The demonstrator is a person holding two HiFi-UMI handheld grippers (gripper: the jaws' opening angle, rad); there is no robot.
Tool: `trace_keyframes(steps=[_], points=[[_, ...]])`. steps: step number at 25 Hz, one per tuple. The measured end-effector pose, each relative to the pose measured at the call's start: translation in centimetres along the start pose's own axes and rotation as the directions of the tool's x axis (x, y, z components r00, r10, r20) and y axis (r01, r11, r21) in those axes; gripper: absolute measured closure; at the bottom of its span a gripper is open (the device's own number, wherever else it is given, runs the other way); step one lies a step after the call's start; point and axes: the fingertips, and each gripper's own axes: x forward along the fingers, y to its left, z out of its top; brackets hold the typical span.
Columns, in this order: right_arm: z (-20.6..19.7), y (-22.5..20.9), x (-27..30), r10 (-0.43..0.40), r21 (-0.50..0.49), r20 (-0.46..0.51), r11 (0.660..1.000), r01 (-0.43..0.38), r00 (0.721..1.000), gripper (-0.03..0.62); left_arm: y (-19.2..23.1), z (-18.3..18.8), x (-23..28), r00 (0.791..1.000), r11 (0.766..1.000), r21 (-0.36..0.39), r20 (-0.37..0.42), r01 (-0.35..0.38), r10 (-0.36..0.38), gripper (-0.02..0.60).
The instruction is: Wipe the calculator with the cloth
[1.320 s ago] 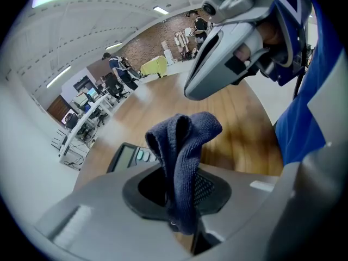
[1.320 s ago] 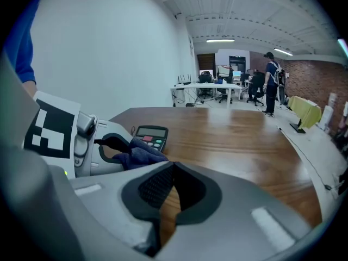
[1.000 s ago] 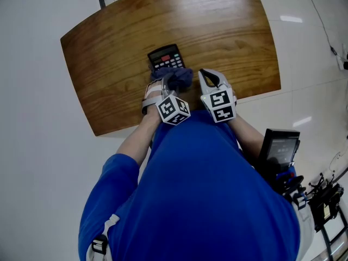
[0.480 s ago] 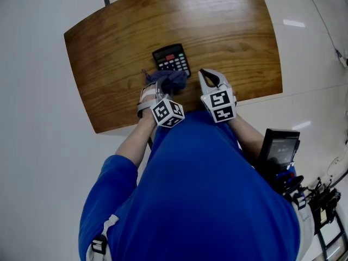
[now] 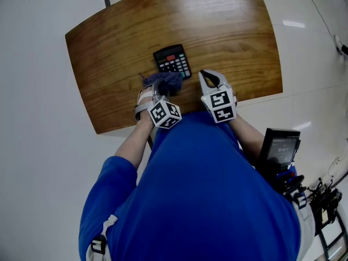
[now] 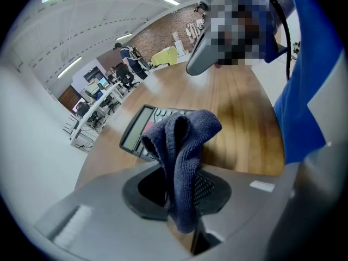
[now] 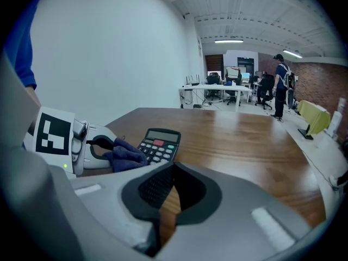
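While the left hand-held gripper (image 5: 156,91) pinches the blue cloth (image 5: 167,80), the calculator (image 5: 172,61) lies just beyond it on the tabletop (image 5: 228,31).
The right hand-held gripper (image 5: 209,80) is closed and empty; unbraced, the calculator may slide under wiping.

A person in a blue short-sleeved shirt (image 5: 206,200) carries a pale grey left gripper (image 5: 159,87) and right gripper (image 5: 211,76), each with black, mesh-textured pads (image 7: 157,186) and a white cube (image 5: 165,115) bearing black square markers. A white strap (image 5: 109,224) with a dark buckle shows at the left shoulder.
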Motion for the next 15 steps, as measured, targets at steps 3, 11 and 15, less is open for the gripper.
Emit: trace_keyframes(steps=[3,11,15], points=[[0.0,0.0,0.0,0.000,-0.001,0.000,1.000,0.000,1.000,0.591,0.0,-0.1,0.1,1.000,1.000,0.005,-0.002,-0.001,0.001,0.517],[0.8,-0.6,0.3,-0.015,0.003,0.010,1.000,0.015,1.000,0.591,0.8,0.4,0.8,1.000,1.000,0.009,0.004,-0.006,0.006,0.517],[1.1,-1.0,0.2,-0.022,-0.004,0.023,1.000,0.022,0.999,0.591,2.1,1.5,0.5,0.998,0.996,-0.082,0.051,-0.022,0.026,0.517]])
